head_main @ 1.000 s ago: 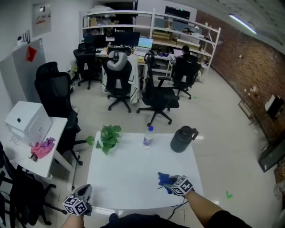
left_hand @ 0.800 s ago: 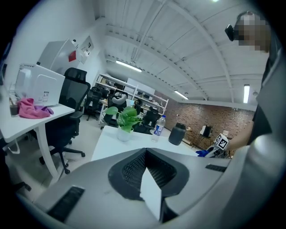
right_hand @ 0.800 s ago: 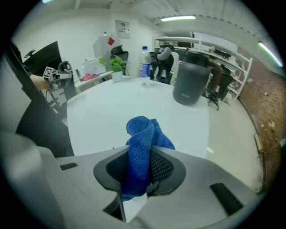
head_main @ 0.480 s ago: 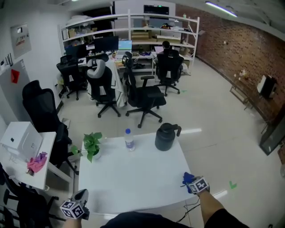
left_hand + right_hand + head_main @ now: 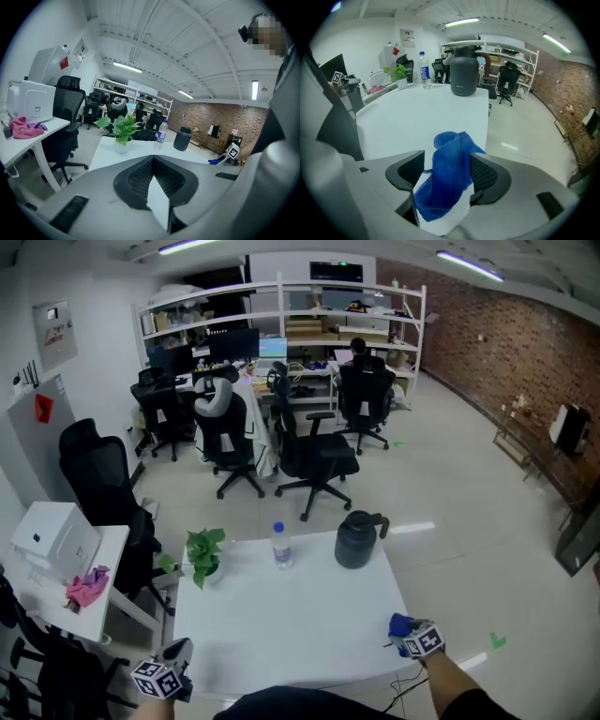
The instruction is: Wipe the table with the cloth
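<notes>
Right hand-held gripper (image 5: 409, 636), jaws just opened and released, straddles the blue cloth (image 5: 449, 178) at the surface's (image 5: 291, 615) right edge.

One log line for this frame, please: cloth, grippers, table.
right gripper: jaws just opened, apart | blue cloth: between them, near right edge of table | left gripper: shut, empty, by near left corner
</notes>
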`<state>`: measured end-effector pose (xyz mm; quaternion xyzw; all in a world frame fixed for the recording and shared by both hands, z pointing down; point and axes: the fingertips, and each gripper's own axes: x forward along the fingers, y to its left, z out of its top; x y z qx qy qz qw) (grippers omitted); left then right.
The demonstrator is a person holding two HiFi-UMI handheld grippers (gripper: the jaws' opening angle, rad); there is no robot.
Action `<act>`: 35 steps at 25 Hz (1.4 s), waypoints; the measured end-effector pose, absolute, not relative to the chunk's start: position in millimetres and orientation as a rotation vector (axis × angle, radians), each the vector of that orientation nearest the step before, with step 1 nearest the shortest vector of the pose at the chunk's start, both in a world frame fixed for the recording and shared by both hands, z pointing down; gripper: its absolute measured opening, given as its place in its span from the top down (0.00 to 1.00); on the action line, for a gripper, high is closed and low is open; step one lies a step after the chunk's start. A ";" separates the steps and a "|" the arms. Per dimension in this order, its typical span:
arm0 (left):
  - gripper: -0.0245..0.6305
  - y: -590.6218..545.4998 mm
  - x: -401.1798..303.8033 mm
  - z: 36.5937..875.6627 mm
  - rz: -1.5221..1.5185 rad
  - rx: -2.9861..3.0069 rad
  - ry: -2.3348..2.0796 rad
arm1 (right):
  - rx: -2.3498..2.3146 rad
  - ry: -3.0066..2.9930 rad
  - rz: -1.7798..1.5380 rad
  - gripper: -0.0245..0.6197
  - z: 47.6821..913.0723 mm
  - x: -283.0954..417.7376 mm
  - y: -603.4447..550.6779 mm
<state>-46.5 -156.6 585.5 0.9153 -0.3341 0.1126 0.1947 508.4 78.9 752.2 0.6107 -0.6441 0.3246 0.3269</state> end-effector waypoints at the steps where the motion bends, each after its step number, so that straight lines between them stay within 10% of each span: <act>1: 0.96 -158.6 -47.1 582.4 0.309 2.575 -0.935 | 1.626 -1.704 0.834 0.45 741.9 506.4 74.1; 6: 0.96 -163.7 -54.0 568.6 0.259 2.612 -0.942 | 1.763 -1.994 0.725 0.44 650.6 468.6 38.7; 10: 0.96 -166.7 -60.9 565.2 0.218 2.625 -0.951 | 1.793 -2.435 0.692 0.97 578.8 412.8 9.3; 35: 0.96 -164.4 -64.0 565.2 0.157 2.644 -0.920 | 1.557 -2.425 0.649 0.96 601.9 335.8 -32.1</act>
